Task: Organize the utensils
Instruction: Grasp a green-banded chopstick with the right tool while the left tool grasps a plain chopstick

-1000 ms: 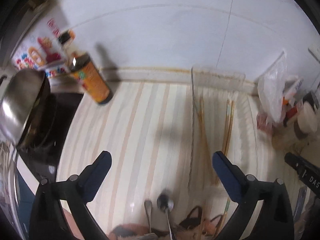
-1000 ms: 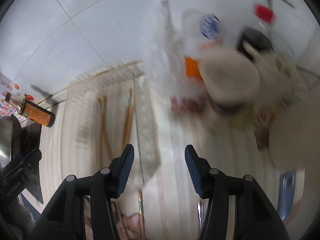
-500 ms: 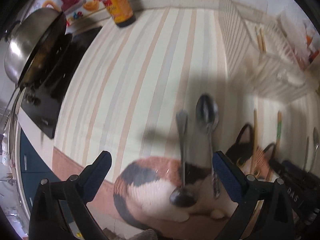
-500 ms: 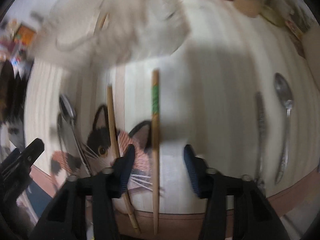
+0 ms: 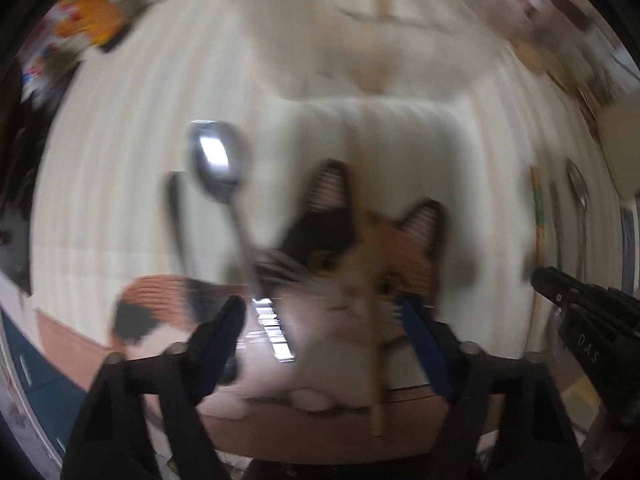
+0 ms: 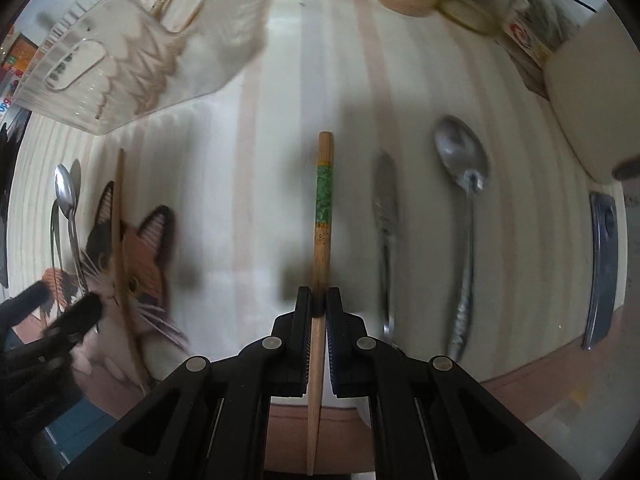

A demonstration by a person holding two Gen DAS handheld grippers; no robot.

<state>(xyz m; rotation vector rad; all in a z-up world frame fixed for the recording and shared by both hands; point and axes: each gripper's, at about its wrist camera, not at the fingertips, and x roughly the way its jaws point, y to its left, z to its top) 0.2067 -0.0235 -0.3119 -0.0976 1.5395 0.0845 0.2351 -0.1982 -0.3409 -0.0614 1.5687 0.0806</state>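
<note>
My right gripper (image 6: 319, 304) is shut on a wooden chopstick with a green band (image 6: 323, 208), which lies lengthwise on the striped cloth. A butter knife (image 6: 385, 216) and a large spoon (image 6: 464, 184) lie to its right. A second plain chopstick (image 6: 120, 240) and two small spoons (image 6: 66, 204) lie on the cat picture at left. My left gripper (image 5: 320, 320) is open above the cat picture, with a spoon (image 5: 224, 168) and the plain chopstick (image 5: 374, 320) between its fingers; this view is blurred. The clear utensil basket (image 6: 132, 52) holds several chopsticks.
A dark blue flat object (image 6: 600, 264) lies at the right counter edge. Jars and packets (image 6: 472, 4) crowd the back right. A sauce bottle (image 5: 96, 24) stands at back left. The counter's front edge runs just under both grippers.
Both grippers have dropped toward the counter. My right gripper moved right and closed on the green-banded chopstick. My left gripper moved right over the cat picture and narrowed its opening.
</note>
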